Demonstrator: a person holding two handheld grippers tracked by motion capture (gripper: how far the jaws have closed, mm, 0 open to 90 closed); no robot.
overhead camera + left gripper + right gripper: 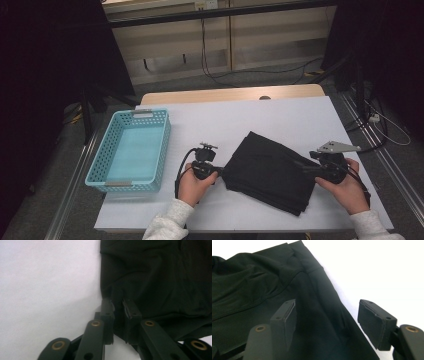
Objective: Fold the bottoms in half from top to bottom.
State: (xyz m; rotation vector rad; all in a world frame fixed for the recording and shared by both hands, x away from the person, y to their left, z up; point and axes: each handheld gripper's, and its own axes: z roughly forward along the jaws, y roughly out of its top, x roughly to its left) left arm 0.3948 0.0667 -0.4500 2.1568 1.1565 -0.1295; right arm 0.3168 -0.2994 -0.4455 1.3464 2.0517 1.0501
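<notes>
One folded black garment [270,170] lies on the counter [280,115], toward its near edge, between the middle and the right side. One turquoise basket [131,150] stands along the counter's left edge, and nothing can be counted inside it. Two grippers are over the counter: the left gripper [220,171] at the garment's left corner and the right gripper [302,165] at its right side. Each has two black fingers [284,320]. Two hands hold them, the left hand [194,186] and the right hand [347,187], one apiece. One grey three-cornered plate [337,147] sits on top of the right gripper.
</notes>
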